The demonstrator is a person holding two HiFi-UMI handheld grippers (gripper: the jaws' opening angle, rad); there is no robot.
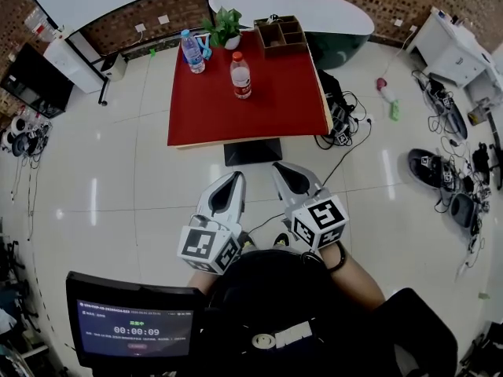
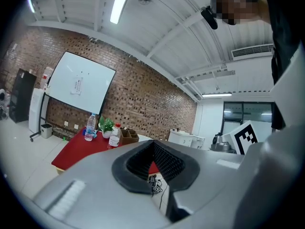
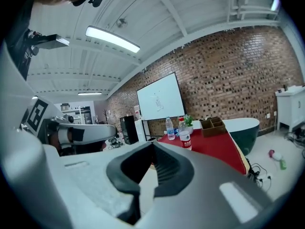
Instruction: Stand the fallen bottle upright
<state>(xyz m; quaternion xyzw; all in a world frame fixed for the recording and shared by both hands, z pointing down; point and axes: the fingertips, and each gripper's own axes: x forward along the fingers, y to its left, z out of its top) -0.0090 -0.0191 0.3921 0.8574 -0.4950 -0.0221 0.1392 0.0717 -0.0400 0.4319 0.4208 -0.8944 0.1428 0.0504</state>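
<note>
Floor (image 1: 118, 187): pale glossy tiles, under both grippers and spreading out all round them.
Table (image 1: 236, 112): red top, straight ahead of both grippers and well apart from their tips.
Left gripper (image 1: 235, 177): clenched, its jaws meeting at the tips with nothing held. It points toward the table and sits just beside the right gripper.
Right gripper (image 1: 282, 168): clenched as well, jaws together with nothing between them, also aimed at the table.
Wooden organiser (image 1: 281, 34): at the table's far edge, well beyond the right gripper's tips.
Plant (image 1: 224, 26): small, green and potted, at the far edge ahead of the left gripper, beside the organiser.
Red-capped bottle (image 1: 241, 77): stands upright on the table, ahead of the two grippers and between their lines. It is the nearer bottle to them.
Blue-capped bottle (image 1: 192, 52): stands upright too, farther off and left of the left gripper's line, close to the plant.
</note>
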